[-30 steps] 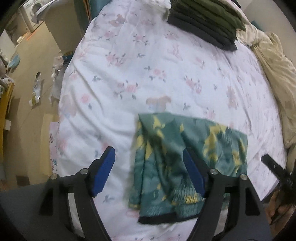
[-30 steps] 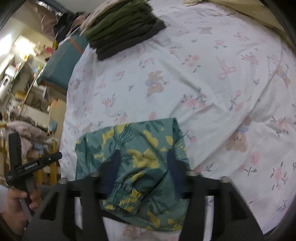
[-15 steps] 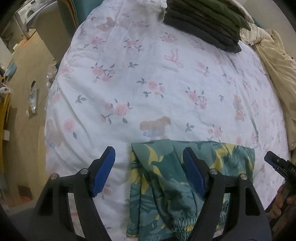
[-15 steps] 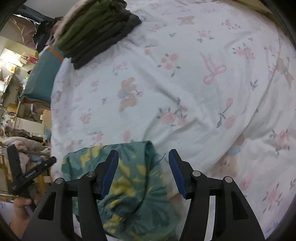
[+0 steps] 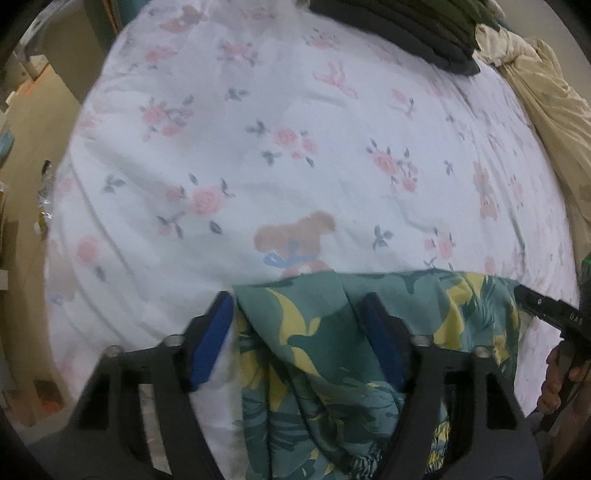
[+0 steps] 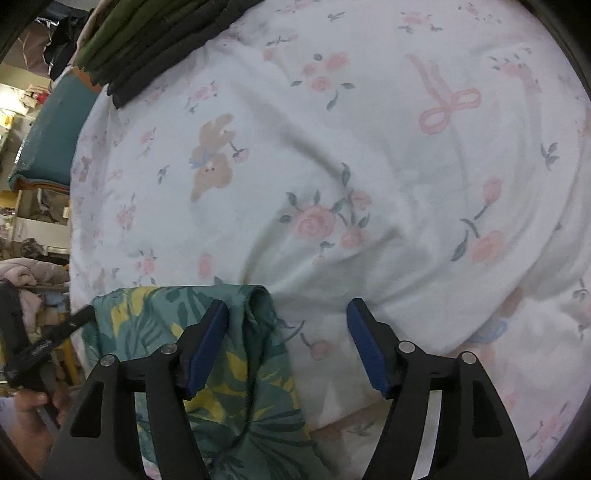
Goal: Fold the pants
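Observation:
The folded pants (image 5: 317, 354) are teal with yellow leaves and lie on the white floral bedspread (image 5: 258, 155) at its near edge. In the left wrist view my left gripper (image 5: 299, 339) is open, its blue pads astride the pants' left fold. In the right wrist view the pants (image 6: 236, 362) lie at lower left; my right gripper (image 6: 288, 343) is open over their right edge, left pad over the cloth, right pad over bare bedspread (image 6: 369, 166). Neither holds cloth.
A stack of folded dark and olive garments (image 5: 406, 22) sits at the bed's far end, also in the right wrist view (image 6: 147, 40). A beige blanket (image 5: 546, 110) lies along the right side. The floor and clutter (image 6: 33, 221) lie beyond the left edge.
Both grippers have come down and forward, close over the pants' far fold edge. The pants now fill the low part of each view. Both stay open.

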Tool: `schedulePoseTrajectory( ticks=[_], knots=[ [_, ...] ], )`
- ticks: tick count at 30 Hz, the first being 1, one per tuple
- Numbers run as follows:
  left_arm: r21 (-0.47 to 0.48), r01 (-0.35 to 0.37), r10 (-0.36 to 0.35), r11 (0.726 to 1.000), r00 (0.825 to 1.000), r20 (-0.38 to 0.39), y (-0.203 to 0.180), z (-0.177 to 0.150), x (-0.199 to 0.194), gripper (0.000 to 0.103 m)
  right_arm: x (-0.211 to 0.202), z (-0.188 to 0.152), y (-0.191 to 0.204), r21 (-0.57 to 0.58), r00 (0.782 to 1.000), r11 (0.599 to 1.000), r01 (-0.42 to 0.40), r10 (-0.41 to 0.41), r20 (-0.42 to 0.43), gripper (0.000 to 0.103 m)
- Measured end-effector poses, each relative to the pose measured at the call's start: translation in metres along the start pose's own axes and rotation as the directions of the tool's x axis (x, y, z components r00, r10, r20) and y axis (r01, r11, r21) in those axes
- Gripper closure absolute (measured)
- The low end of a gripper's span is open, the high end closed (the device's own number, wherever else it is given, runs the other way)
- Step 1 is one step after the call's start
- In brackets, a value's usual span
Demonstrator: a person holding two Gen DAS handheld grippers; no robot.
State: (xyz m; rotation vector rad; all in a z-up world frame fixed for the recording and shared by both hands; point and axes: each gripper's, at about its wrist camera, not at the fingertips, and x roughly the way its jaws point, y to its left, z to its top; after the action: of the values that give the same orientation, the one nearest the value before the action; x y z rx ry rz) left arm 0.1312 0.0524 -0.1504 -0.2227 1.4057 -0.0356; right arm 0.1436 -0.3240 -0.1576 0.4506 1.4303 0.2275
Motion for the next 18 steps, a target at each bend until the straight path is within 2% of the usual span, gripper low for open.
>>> schedulePoseTrajectory(
  ticks=[2, 4, 5, 6, 7, 8, 9, 10, 11, 12, 18],
  knots=[
    [0.016, 0.007, -0.006, 1.000, 1.000, -0.027, -0.002, -0.002, 0.007, 0.067, 0.002, -0.001, 0.000, 0.009, 0.998, 0.998, -0.062, 0.062, -0.019, 0.033],
    [0.034, 0.007, -0.006, 0.999, 1.000, -0.022, -0.005, -0.002, 0.007, 0.071, 0.004, -0.003, 0.004, -0.007, 0.997, 0.997, -0.076, 0.076, -0.032, 0.033],
    [0.039, 0.012, -0.011, 0.999, 1.000, -0.019, -0.006, -0.003, 0.007, 0.083, 0.005, -0.004, 0.008, -0.032, 0.997, 0.997, -0.065, 0.064, -0.034, 0.035],
    [0.049, 0.025, -0.024, 0.998, 0.999, -0.023, -0.007, -0.002, 0.006, 0.090, 0.006, -0.004, 0.011, -0.045, 0.998, 0.997, -0.057, 0.055, -0.034, 0.040],
    [0.063, 0.028, -0.026, 0.998, 0.999, -0.025, -0.009, -0.001, 0.005, 0.096, 0.007, -0.005, 0.014, -0.064, 0.998, 0.997, -0.047, 0.045, -0.035, 0.051],
    [0.073, 0.024, -0.022, 0.997, 1.000, -0.020, -0.011, -0.001, 0.004, 0.097, 0.008, -0.006, 0.016, -0.075, 0.998, 0.996, -0.047, 0.044, -0.040, 0.060],
    [0.086, 0.022, -0.021, 0.996, 1.000, -0.015, -0.013, -0.001, 0.002, 0.098, 0.009, -0.006, 0.017, -0.082, 0.998, 0.995, -0.049, 0.046, -0.042, 0.084],
    [0.092, 0.020, -0.020, 0.996, 1.000, -0.010, -0.014, -0.002, 0.000, 0.098, 0.009, -0.007, 0.020, -0.094, 0.998, 0.994, -0.052, 0.048, -0.041, 0.089],
    [0.089, 0.023, -0.023, 0.996, 1.000, -0.007, -0.014, -0.001, -0.002, 0.098, 0.005, -0.007, 0.023, -0.115, 0.999, 0.993, -0.036, 0.034, -0.021, 0.090],
    [0.083, 0.031, -0.031, 0.996, 1.000, -0.003, -0.012, 0.000, -0.005, 0.098, 0.002, -0.006, 0.025, -0.131, 1.000, 0.991, -0.029, 0.029, -0.006, 0.096],
    [0.066, 0.062, -0.063, 0.996, 0.998, 0.013, -0.004, 0.004, -0.015, 0.098, -0.003, 0.003, 0.026, -0.168, 0.999, 0.985, -0.042, 0.042, -0.004, 0.098]
  ],
)
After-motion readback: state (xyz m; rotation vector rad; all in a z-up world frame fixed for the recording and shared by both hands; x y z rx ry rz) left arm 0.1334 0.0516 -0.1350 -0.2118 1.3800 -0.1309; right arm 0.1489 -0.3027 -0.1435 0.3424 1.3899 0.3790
